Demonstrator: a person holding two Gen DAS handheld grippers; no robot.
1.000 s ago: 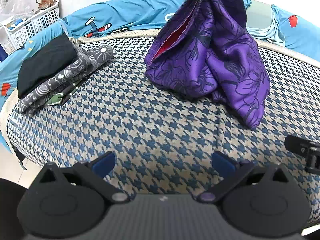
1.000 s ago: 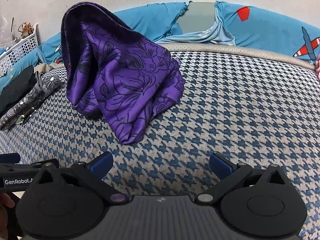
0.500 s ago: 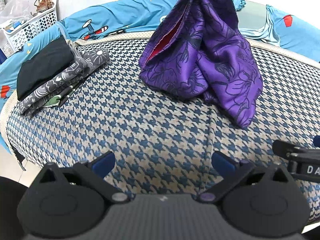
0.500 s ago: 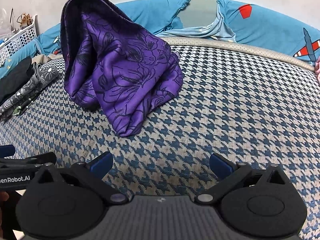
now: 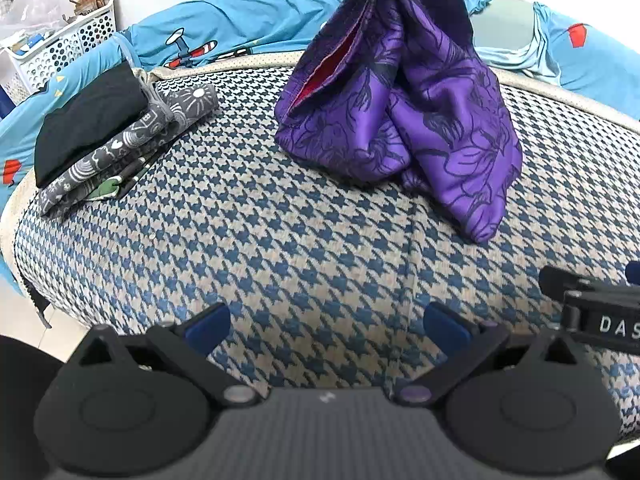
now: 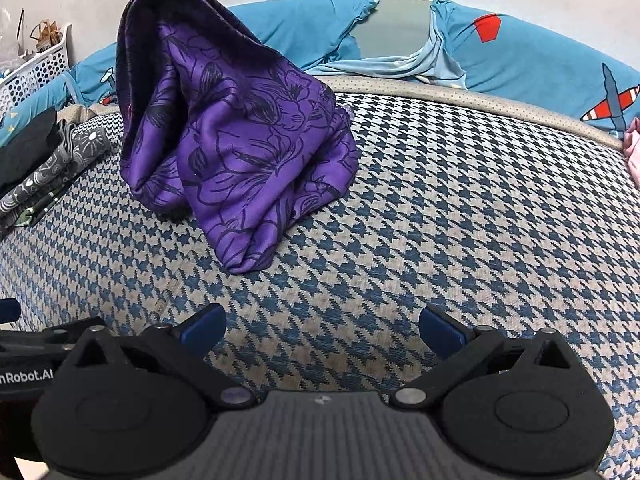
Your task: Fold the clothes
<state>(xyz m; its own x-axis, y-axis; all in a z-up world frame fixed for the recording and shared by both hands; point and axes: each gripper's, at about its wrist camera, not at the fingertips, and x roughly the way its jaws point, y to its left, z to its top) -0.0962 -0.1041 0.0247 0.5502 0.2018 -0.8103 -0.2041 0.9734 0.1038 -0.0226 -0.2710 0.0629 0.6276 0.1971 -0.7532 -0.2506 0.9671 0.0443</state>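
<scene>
A purple floral garment (image 5: 404,112) with a red lining stands in a crumpled heap on the houndstooth-covered surface (image 5: 280,248); it also shows in the right wrist view (image 6: 236,140). My left gripper (image 5: 326,326) is open and empty, low over the cloth cover, well short of the garment. My right gripper (image 6: 322,328) is open and empty, also short of it. The right gripper's side shows at the right edge of the left wrist view (image 5: 592,312).
A stack of folded clothes, black on top of grey patterned (image 5: 108,136), lies at the left edge. A blue airplane-print bedsheet (image 5: 224,44) and a pale blue garment (image 6: 400,56) lie behind. A white perforated basket (image 5: 48,52) stands far left. Something pink (image 6: 632,148) is at the right edge.
Both grippers have drifted slightly; the purple garment sits a little nearer and more to the left in the views. The jaws stay open and the garment's shape is the same.
</scene>
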